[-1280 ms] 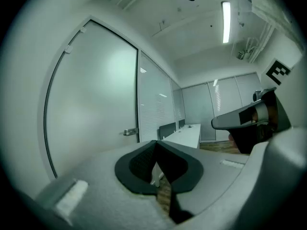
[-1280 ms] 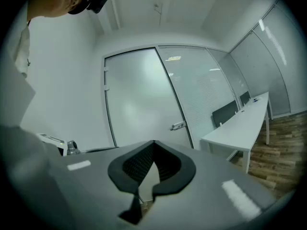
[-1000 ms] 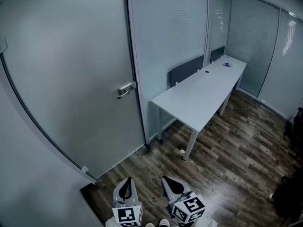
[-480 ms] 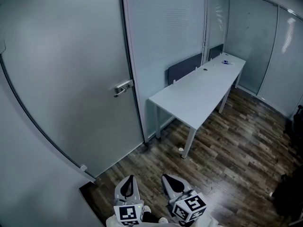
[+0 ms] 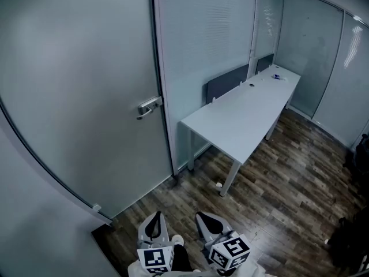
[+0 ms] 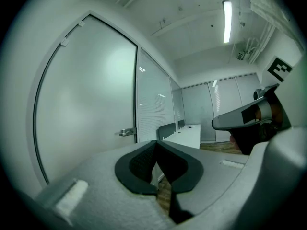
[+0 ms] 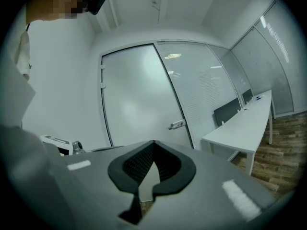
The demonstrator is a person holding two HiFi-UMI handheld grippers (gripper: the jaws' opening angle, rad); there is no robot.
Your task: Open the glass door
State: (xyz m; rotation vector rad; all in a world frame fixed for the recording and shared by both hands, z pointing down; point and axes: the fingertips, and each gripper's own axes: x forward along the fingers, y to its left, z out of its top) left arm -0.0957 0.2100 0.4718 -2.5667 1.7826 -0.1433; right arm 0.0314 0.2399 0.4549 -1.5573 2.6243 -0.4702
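the frosted glass door [image 5: 75, 97] stands shut, metal handle [image 5: 149, 107] level, with left gripper [image 5: 155, 220] and right gripper [image 5: 203, 219] jaws together, empty.

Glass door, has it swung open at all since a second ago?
No. The glass door is still shut; its handle sits just as close to the frame post as before.

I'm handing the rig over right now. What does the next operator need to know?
Left gripper: shut, empty, held low by the body.
Right gripper: shut, empty, beside it.
Glass door: closed, ahead on the left. Its lever handle is at the door's right edge, well clear of both grippers.
Done: nothing on the door yet.
Left: reach the handle, probably press it down, then swing the door open.
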